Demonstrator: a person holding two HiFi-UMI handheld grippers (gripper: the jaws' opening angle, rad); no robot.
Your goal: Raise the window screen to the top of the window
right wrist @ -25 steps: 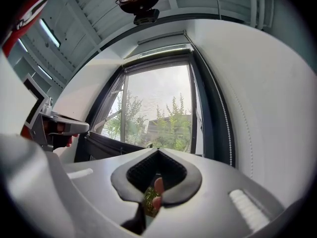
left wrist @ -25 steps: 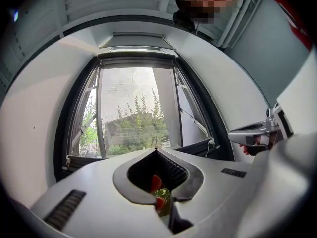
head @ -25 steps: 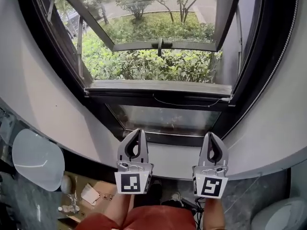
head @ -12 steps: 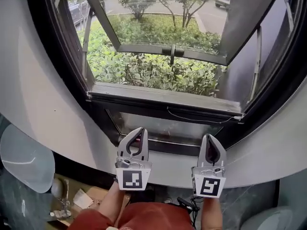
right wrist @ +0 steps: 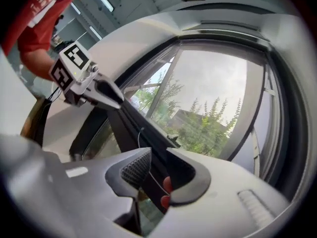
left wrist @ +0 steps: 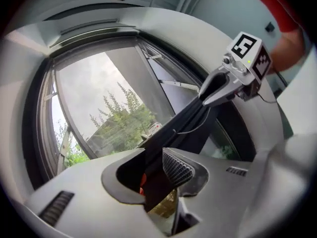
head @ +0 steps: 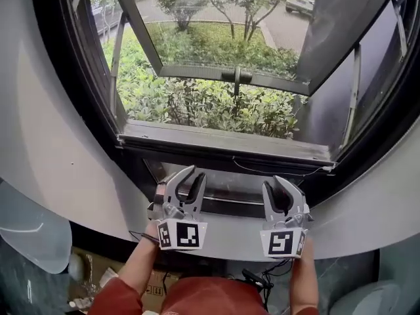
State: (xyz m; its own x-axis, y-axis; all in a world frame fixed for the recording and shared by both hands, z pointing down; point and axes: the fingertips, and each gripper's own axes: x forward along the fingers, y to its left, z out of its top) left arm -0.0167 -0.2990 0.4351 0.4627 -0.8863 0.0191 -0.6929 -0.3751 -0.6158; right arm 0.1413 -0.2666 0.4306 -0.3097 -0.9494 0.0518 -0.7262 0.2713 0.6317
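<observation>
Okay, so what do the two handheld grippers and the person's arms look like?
The left gripper and right gripper are matching light-grey plastic shells with curved jaws, black-lined inside, with dark ribbed pads. Each carries a white cube printed with black square markers. Thin dark cables trail below. The person wears a red top; forearms bare.

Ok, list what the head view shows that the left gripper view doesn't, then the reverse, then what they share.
Head view only: the left hand-held gripper from behind with its marker cube, the person's forearms, and a pale rounded object low on the left.
Left gripper view only: the sky, the window's top edge, and its own jaws. They have just been opening, and the dark bar shows through the gap, ungripped.
Both: the right hand-held gripper, jaws also just opening on nothing, that bar, and the thin cord.
</observation>
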